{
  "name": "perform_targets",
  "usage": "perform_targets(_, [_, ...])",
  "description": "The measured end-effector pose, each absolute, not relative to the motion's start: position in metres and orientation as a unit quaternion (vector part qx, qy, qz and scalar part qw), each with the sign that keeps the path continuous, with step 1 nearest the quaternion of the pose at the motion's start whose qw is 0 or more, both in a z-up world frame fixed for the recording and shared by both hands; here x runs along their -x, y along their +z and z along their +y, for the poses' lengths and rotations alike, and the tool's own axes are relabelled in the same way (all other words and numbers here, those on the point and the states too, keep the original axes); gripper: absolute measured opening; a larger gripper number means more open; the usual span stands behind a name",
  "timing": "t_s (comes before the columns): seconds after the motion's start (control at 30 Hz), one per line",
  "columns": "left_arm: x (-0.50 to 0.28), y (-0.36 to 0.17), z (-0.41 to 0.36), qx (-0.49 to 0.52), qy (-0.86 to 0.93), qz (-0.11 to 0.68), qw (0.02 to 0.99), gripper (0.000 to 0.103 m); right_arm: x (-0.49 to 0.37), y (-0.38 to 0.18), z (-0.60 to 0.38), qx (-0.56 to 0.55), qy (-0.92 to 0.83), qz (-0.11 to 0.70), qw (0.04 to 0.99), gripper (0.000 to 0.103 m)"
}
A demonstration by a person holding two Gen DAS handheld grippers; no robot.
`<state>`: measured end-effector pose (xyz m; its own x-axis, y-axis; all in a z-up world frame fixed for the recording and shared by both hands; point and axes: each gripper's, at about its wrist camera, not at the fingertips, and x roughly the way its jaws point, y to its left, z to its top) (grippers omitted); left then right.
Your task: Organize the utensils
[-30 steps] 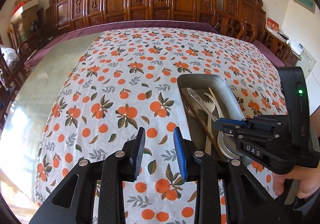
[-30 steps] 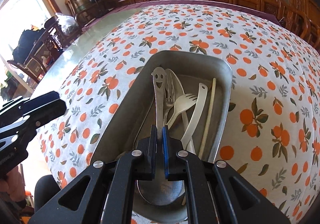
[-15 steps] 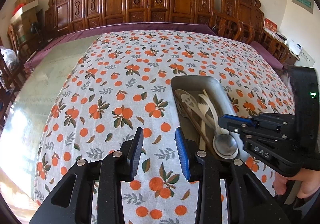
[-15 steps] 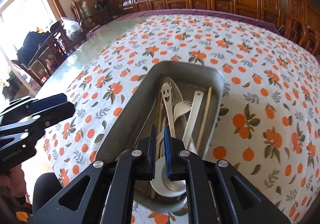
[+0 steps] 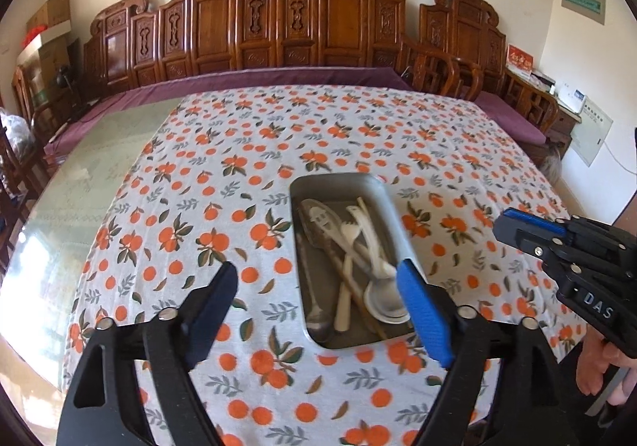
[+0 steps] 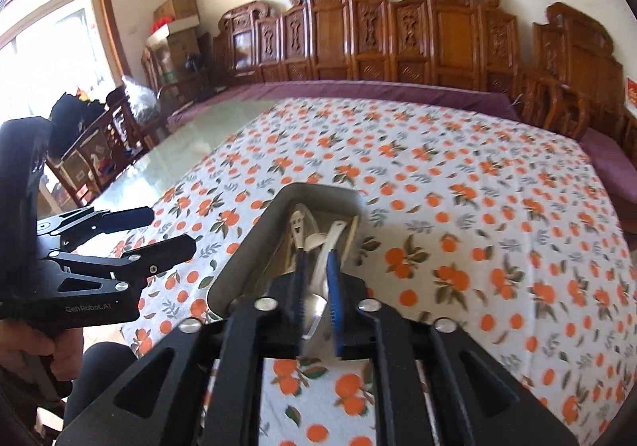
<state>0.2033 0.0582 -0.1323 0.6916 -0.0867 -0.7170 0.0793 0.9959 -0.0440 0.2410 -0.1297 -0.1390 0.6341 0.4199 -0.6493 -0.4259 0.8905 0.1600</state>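
Left gripper (image 5: pixel 314 284) spread wide and opening, nothing between the pads. Right gripper (image 6: pixel 316 284) parted a little, jaws opening, empty — spoon (image 5: pixel 382 300) lay below and beyond the tips, inside the metal tray (image 5: pixel 392 207) with the other utensils (image 5: pixel 350 243). Gathered in one tray, probably so the patterned tablecloth (image 5: pixel 239 175) was left tidy — sorting looked nearly finished.

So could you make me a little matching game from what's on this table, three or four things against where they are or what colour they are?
Things:
1. metal tray
2. smiley-face spoon
3. tablecloth
4. left tool

Descriptions:
A. white with oranges and leaves
B. lying in the tray among other utensils
C. jaws opening, nothing between them
D. sits on the cloth, holds the cutlery

Pairs: 1-D, 2-B, 3-A, 4-C
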Motion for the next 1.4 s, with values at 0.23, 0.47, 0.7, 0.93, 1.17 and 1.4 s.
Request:
perform_targets(0.23, [-0.184,-0.111,0.039,0.016,-0.050,0.370,0.928,0.095,-0.215,-0.121,-0.175,-0.003,0.179,0.334,0.925,0.077])
perform_targets(0.47, [-0.162,-0.083,0.022,0.016,-0.049,0.345,0.937,0.095,-0.191,-0.098,-0.211,-0.021,0.144,0.304,0.941,0.100])
perform_targets(0.7, [-0.139,-0.051,0.007,0.004,-0.048,0.313,0.948,0.095,-0.167,-0.067,-0.229,-0.024,0.121,0.271,0.955,0.100])
perform_targets(0.93, [-0.118,-0.026,-0.007,-0.012,-0.043,0.288,0.957,0.095,-0.136,-0.033,-0.237,-0.026,0.113,0.226,0.967,0.100])
perform_targets(1.17, [-0.097,-0.006,-0.009,-0.005,-0.040,0.265,0.963,0.095,-0.108,-0.006,-0.240,-0.022,0.107,0.189,0.976,0.100])
perform_targets(1.4, [-0.085,0.003,-0.012,-0.010,-0.036,0.250,0.968,0.095,-0.096,0.007,-0.244,-0.020,0.101,0.174,0.979,0.100])
